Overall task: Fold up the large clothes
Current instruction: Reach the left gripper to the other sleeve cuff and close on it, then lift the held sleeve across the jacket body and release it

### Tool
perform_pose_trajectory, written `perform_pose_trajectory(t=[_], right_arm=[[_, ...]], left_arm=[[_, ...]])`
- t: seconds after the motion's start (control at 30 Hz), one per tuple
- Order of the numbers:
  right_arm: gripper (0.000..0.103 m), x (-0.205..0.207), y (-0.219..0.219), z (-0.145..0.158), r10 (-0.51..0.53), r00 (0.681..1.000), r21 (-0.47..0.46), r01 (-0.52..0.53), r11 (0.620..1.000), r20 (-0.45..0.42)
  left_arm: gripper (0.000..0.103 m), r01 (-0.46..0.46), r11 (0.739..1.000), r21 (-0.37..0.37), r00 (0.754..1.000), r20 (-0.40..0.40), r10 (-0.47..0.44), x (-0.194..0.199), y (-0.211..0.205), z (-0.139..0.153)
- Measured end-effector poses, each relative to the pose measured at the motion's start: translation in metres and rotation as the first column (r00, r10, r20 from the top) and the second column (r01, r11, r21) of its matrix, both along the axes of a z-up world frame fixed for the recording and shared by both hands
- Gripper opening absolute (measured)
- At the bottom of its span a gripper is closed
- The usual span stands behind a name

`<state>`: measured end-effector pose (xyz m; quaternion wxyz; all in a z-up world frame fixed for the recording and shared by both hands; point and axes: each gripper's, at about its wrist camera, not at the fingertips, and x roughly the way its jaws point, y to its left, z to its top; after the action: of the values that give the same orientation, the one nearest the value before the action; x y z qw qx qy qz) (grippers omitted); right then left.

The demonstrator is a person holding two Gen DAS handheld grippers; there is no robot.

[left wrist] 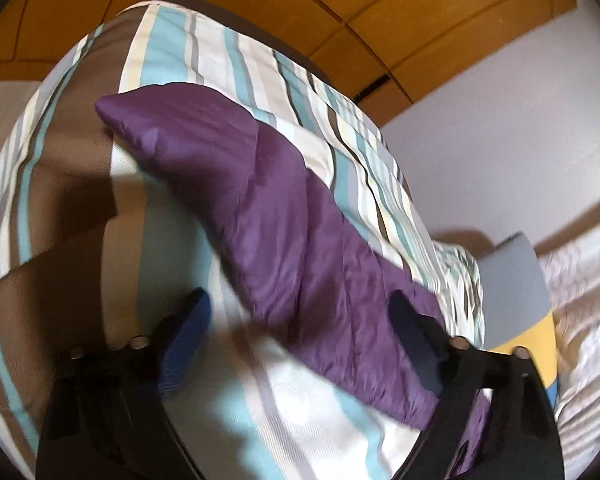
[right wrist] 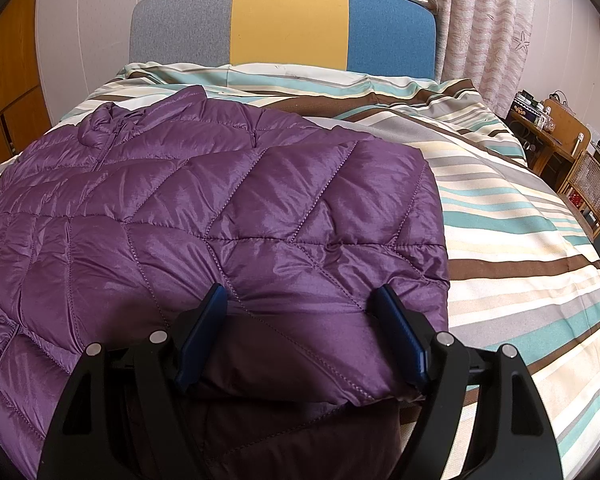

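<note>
A purple quilted jacket [right wrist: 204, 216] lies on the striped bed cover [right wrist: 520, 240], its right sleeve folded across the body. My right gripper [right wrist: 300, 320] is open, its blue-padded fingers [right wrist: 400, 332] wide apart just above the jacket's near folded edge. In the blurred left wrist view, a purple sleeve [left wrist: 276, 216] stretches over the striped cover [left wrist: 172, 60]. My left gripper [left wrist: 300, 336] is open; the sleeve passes between the fingers and over the right finger [left wrist: 416, 340]. I cannot tell whether it touches them.
A headboard in grey, yellow and blue [right wrist: 288, 24] stands at the far end of the bed. A patterned curtain [right wrist: 488, 28] hangs behind it. Wooden chairs and a cluttered desk [right wrist: 560, 152] stand at the right. A wooden wardrobe [left wrist: 340, 4] is beside the bed.
</note>
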<state>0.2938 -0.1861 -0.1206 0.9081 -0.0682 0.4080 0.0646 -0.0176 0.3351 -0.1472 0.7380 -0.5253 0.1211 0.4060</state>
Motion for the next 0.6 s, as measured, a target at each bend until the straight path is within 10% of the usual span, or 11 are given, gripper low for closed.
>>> perform_pose_trajectory(t=[0.27,0.6], right_arm=[[0.077,0.0,0.0,0.0,0.0,1.0,0.0,0.0,1.0,0.0],[0.077,0.0,0.0,0.0,0.0,1.0,0.001,0.0,1.0,0.0]], left_arm=[[0.021,-0.095,0.99,-0.104,0.995,-0.03,0.093,0.0,0.037,-0.012],[0.015,0.024,0.981,0.194,0.994,-0.11,-0.002,0.052,-0.006,0.051]])
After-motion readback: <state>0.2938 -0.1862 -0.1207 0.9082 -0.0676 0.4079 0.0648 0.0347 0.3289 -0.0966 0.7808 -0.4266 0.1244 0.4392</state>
